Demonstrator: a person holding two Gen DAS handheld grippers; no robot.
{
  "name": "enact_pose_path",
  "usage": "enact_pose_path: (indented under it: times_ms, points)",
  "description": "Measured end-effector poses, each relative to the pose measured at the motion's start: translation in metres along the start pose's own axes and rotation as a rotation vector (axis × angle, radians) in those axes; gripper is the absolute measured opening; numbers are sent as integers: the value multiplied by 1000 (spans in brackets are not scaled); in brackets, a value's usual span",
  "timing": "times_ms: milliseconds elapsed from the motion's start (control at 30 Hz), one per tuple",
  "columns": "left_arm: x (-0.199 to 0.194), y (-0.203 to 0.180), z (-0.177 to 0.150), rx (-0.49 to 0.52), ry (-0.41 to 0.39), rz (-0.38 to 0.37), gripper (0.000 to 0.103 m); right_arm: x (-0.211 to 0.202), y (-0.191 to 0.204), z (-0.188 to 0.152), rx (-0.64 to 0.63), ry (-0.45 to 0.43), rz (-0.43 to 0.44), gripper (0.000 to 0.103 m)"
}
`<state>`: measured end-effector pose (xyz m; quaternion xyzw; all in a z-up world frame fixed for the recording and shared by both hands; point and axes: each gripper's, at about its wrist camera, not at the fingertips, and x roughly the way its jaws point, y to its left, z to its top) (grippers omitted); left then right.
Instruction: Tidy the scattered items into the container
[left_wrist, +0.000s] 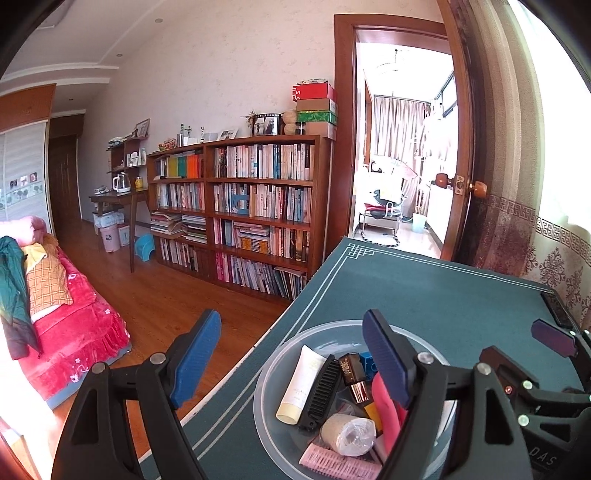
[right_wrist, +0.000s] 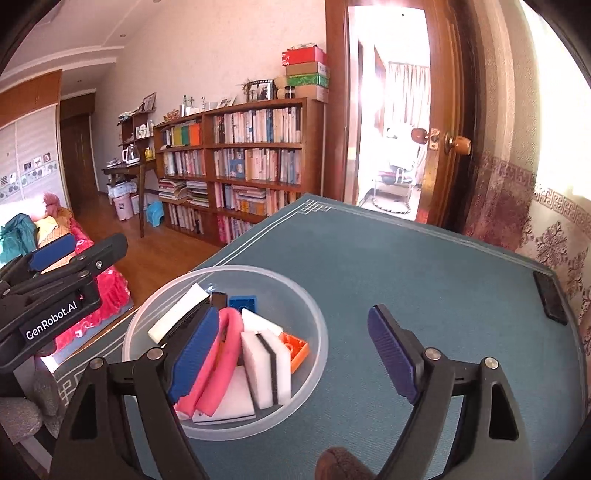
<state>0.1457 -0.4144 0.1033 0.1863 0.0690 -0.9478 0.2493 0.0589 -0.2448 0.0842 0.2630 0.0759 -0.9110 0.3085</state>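
Above the filled bowl (right_wrist: 314, 354), both grippers agape

Home bedroom-study, wooden bookcase (left_wrist: 236, 206) packed with books, pink-covered bed (left_wrist: 70, 314), parquet floor (left_wrist: 166, 295)

Both fisheye views are bright, daylight all the way. The light pours in through the open doorway (right_wrist: 388, 110) ahead and to the right of the fingers, and it's totally blown out in the right wrist view, with a pinkish haze washing over the wall (right_wrist: 221, 48) beside it. The left wrist view handles that doorway (left_wrist: 402, 147) better, and you can make out the curtains. The far right edge of both frames is white glare. Straight lines bow hard toward the edges and the corners go black. The clear plastic bowl (right_wrist: 317, 354) casts only a soft shadow. Focus is decent throughout, though the close fingers look a bit soft.
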Motion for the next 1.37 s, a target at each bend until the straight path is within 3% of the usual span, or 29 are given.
enact_pose_path:
  times_ms: [100, 400, 667, 1000, 1367]
  points:
    - [-3, 3, -5, 6, 7, 11, 83, 11, -6, -6, 62, 87, 107, 86]
    - [-3, 5, -20, 21, 50, 10, 83, 16, 9, -19, 56, 175, 294, 86]
    - [-1, 4, -26, 14, 80, -7, 83, 20, 27, -27, -11, 198, 281, 86]
    - [2, 4, -30, 11, 98, -10, 83, 25, 23, -27, -3, 206, 282, 86]
    - [3, 6, -33, 5, 112, -18, 83, 14, 26, -24, -42, 131, 264, 86]
